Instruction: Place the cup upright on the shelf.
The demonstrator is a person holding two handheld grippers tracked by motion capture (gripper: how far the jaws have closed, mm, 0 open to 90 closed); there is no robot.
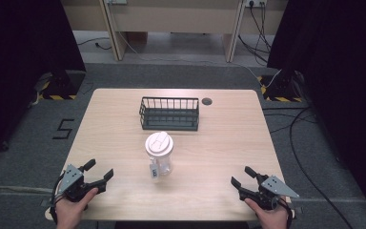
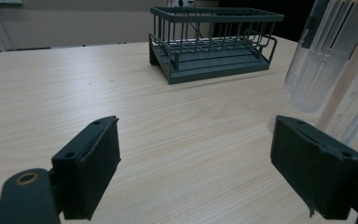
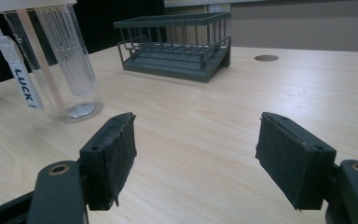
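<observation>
Nothing looks started: the left tongs (image 1: 99, 179) and right tongs (image 1: 240, 180) sit spread and empty at the near corners of the surface (image 1: 219, 143). The clear bottle (image 1: 159, 153) stands upright mid-surface, untouched, with the wire rack (image 1: 169, 113) empty beyond it; any handling remains, I judge.

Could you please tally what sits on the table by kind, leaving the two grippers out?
Clear tumbler with white lid and hanging tag: 1
Dark wire basket: 1
Total: 2
</observation>
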